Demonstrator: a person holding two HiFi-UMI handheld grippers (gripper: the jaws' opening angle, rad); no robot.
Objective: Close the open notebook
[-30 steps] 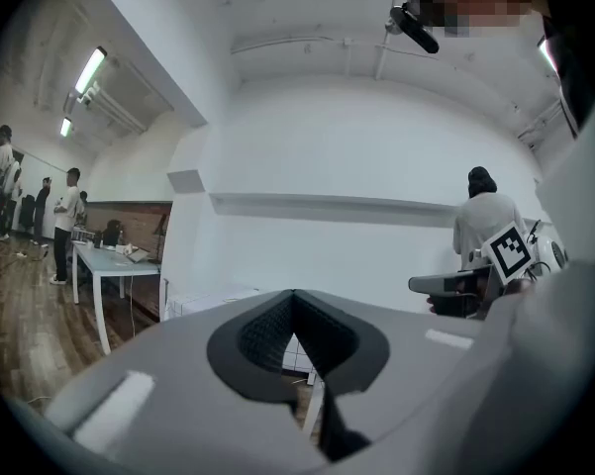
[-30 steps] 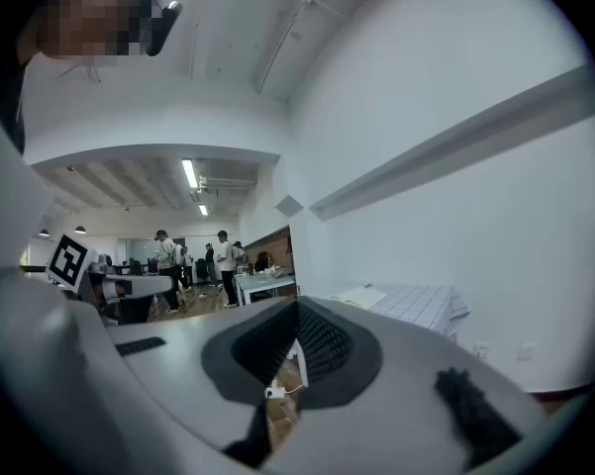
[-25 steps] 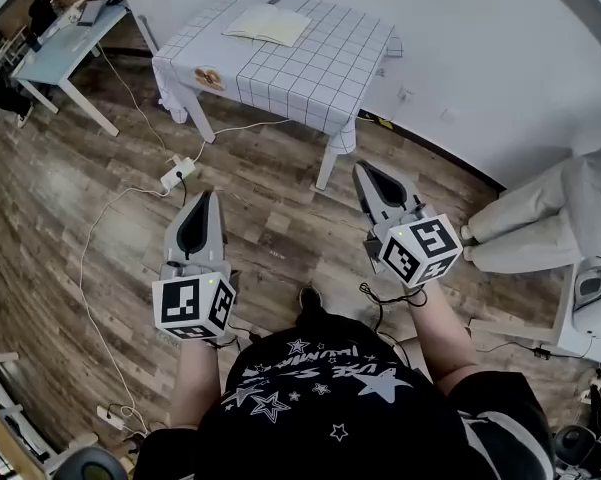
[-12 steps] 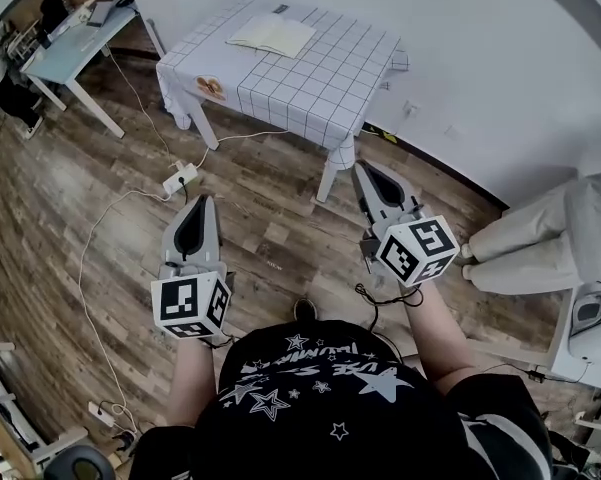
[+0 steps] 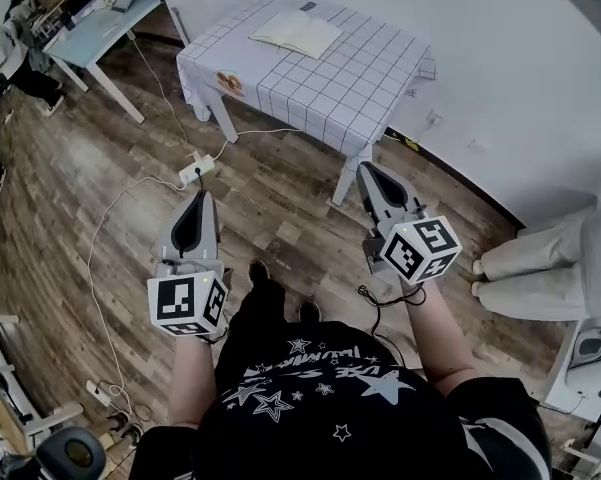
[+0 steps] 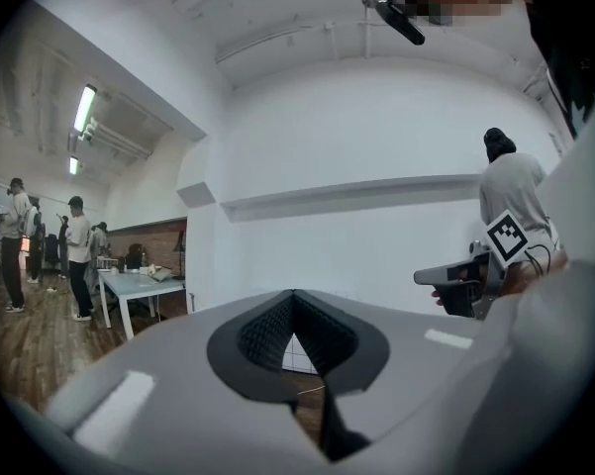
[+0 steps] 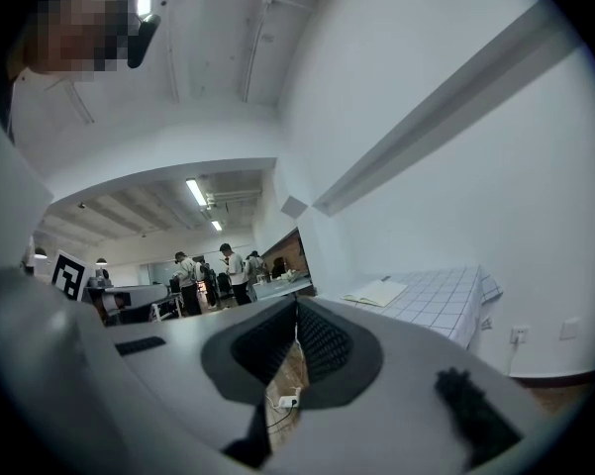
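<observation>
"What sort of room is it?"

"It has a dark wooden plank floor (image 5: 50, 168) and plain white walls (image 5: 520, 58). A small table under a white checked cloth (image 5: 360, 78) stands close to the wall."

"Anything else?"

"A pale blue desk (image 5: 100, 28) stands well off to the table's left. A white power strip (image 5: 199, 169) lies on the floor, and there are strip lights (image 6: 83, 109) on the ceiling."

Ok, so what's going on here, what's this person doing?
A person stands on the wooden floor with a left hand-held gripper and a right hand-held gripper, both shut and empty. The open notebook lies untouched on the checked table ahead, clear of both grippers.
</observation>
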